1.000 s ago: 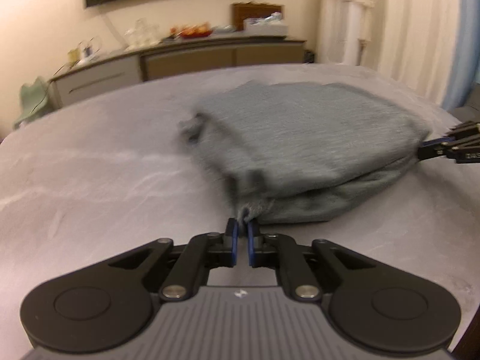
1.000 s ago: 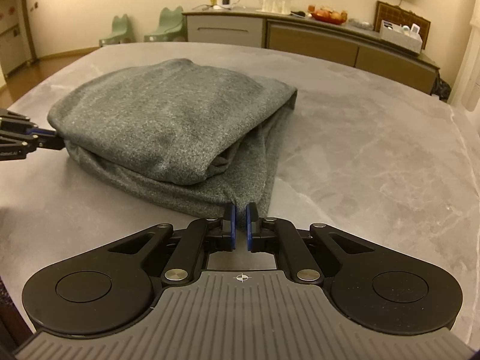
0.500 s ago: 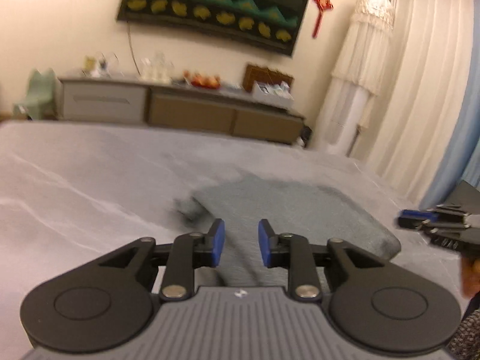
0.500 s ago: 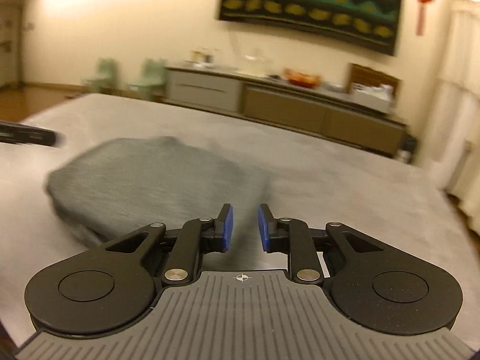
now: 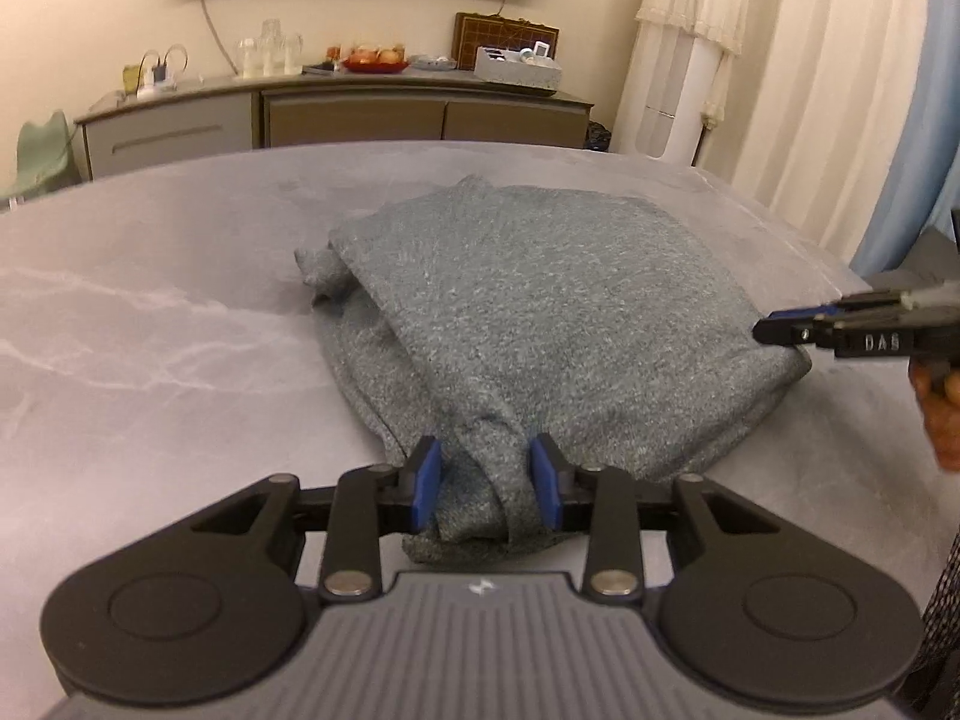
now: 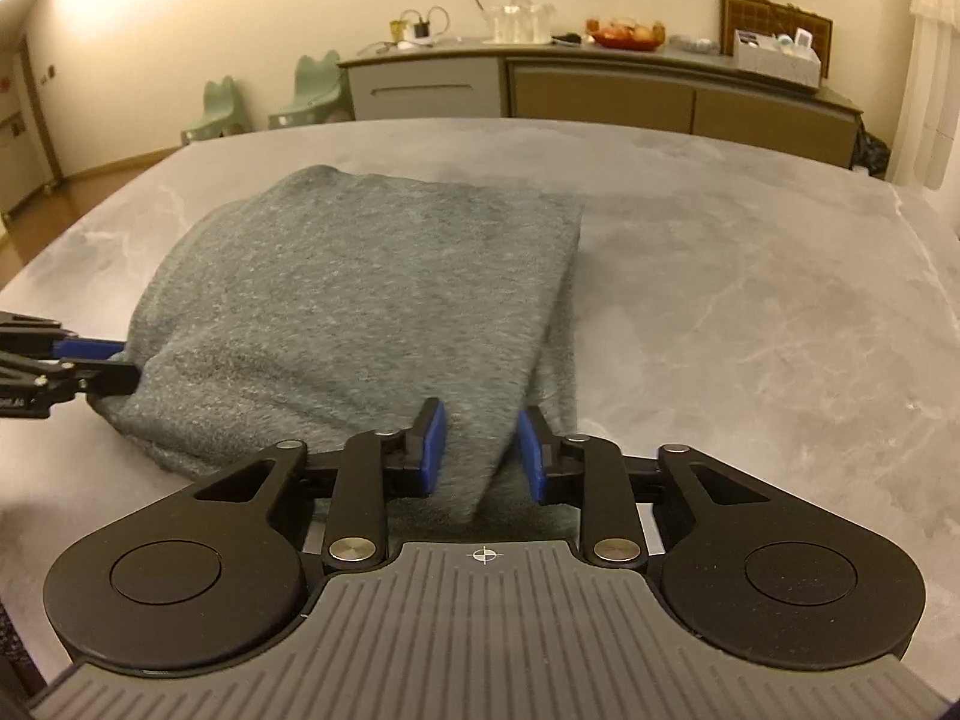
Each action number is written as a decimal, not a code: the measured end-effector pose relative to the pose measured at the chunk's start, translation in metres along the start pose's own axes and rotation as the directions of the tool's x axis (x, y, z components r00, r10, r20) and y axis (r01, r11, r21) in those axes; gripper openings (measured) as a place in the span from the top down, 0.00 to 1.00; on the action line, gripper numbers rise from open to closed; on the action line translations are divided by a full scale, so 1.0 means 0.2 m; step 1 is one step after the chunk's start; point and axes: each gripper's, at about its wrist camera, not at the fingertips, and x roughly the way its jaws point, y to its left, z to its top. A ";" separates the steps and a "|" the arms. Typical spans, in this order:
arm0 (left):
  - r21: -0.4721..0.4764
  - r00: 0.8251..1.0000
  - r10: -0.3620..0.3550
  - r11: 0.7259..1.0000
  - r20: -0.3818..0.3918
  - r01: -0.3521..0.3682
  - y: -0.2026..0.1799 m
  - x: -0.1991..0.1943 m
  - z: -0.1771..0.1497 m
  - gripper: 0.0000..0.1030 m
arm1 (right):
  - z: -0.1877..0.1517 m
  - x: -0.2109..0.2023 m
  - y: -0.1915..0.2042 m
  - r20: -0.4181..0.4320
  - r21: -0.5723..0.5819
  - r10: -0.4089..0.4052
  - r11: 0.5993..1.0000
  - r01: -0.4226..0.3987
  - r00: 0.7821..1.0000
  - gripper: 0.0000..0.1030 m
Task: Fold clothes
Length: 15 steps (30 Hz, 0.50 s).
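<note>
- Grey marbled table (image 5: 150,330) fills both views; a sideboard (image 5: 336,114) with a fruit bowl and glassware runs along the far wall at the top of the frame.
- Folded grey garment (image 5: 540,312) lies mid-frame on the table, in layers, with a small bunched bit sticking out at its upper left in the left view.
- Left gripper (image 5: 486,483), bottom centre: jaws part-open and opening. A fold of the garment's near edge sits between the blue pads (image 5: 427,480), which seem not to press it.
- Right gripper (image 6: 482,447), bottom centre of its view: jaws likewise opening, cloth between them, unclamped; motion blur makes contact hard to judge.
- Each gripper shows at the other view's side edge, beside the garment.
</note>
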 end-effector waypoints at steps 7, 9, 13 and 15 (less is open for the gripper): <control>0.013 0.997 -0.021 1.000 0.072 0.020 -0.05 -0.05 0.08 0.61 | 0.07 -0.20 0.07 0.202 -0.048 -0.059 0.996 0.070 0.978 0.68; 0.021 0.998 0.021 1.000 -0.059 -0.020 -0.08 0.10 0.03 0.54 | 0.06 -0.13 0.10 0.182 -0.065 -0.019 0.997 0.032 0.983 0.63; 0.045 0.999 0.039 0.998 -0.008 -0.039 -0.09 0.04 0.12 0.60 | 0.07 0.06 0.03 -0.036 -0.015 0.028 0.999 -0.029 0.999 0.60; 0.016 0.997 0.024 1.000 0.078 -0.025 -0.05 -0.03 0.22 0.58 | 0.15 0.00 0.00 0.005 0.004 0.026 1.000 -0.026 1.000 0.60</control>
